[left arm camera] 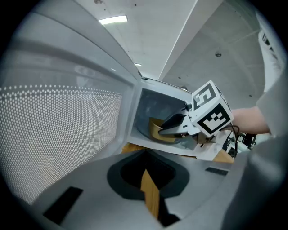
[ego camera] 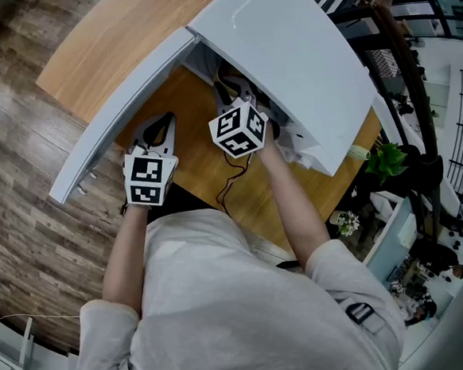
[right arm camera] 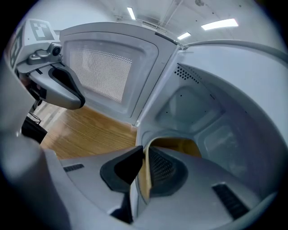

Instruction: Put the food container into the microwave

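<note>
Microwave (ego camera: 285,48) is white and sits on a wooden table (ego camera: 206,170); its door (ego camera: 119,121) is swung wide open to the left in the head view, with the perforated mesh panel facing the cavity.

Right gripper (right arm camera: 145,155) is reaching into the open cavity, pointing downwards; its jaws are nearly together and clamped on the thin wall of the food container (right arm camera: 177,144), one pad inside the rim and one outside; grip looks firm, no gap at the pads.

Food container is a tan, paper-looking bowl; it's inside the cavity, low and near the front opening; the left gripper view shows it past the door sill with the right gripper's jaws on its near edge; can't tell whether its base is touching the cavity floor.

Left gripper (left arm camera: 145,173) is outside the microwave, just beside the inner face of the door and above the table; jaws are drawn together at the tips, only a thin slit behind them with the wood showing through; nothing in them.

The two grippers are near each other but apart; left one is in front of the door, right one in the cavity mouth; a black cable (ego camera: 232,176) trails across the table below the right gripper.
</note>
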